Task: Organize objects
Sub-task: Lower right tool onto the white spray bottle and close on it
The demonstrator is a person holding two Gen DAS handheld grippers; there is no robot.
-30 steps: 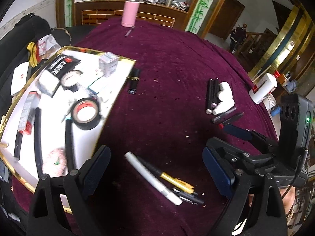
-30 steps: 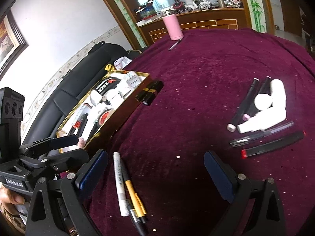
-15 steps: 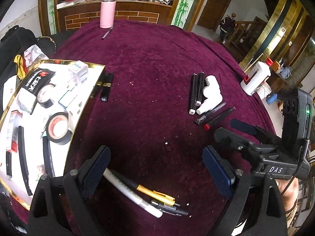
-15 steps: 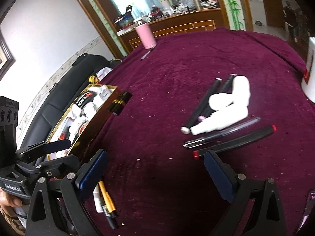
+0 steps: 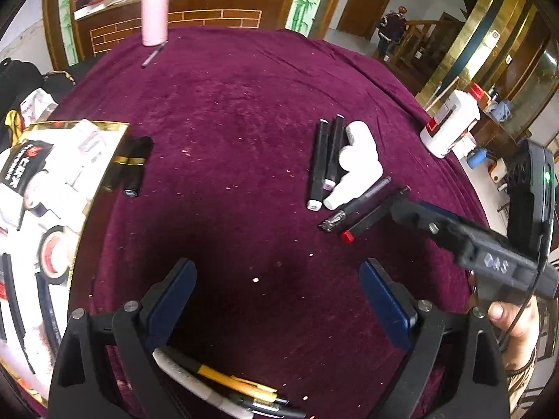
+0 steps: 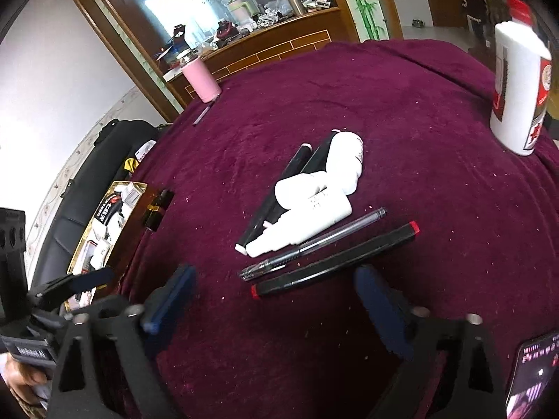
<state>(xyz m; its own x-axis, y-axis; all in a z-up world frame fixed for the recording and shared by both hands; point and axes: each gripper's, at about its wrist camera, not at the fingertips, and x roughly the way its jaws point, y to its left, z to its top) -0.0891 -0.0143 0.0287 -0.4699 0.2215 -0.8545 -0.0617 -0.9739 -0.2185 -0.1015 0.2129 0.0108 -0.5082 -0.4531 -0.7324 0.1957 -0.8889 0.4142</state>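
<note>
Right claw [image 6: 272, 300] closing, nothing between pads yet; red-tipped marker [image 6: 335, 260] just ahead at 12 o'clock, likely next pick. Left claw [image 5: 276, 300] wide, empty, over bare worktop [image 5: 244, 111]. Pens [image 5: 227, 387] beneath it at 6 o'clock; tray [image 5: 104, 174] at 9 o'clock, probable destination.

The pens [image 5: 230, 389] lie partly hidden behind the left gripper's frame, and the phone [image 6: 532, 373] is cut off.
</note>
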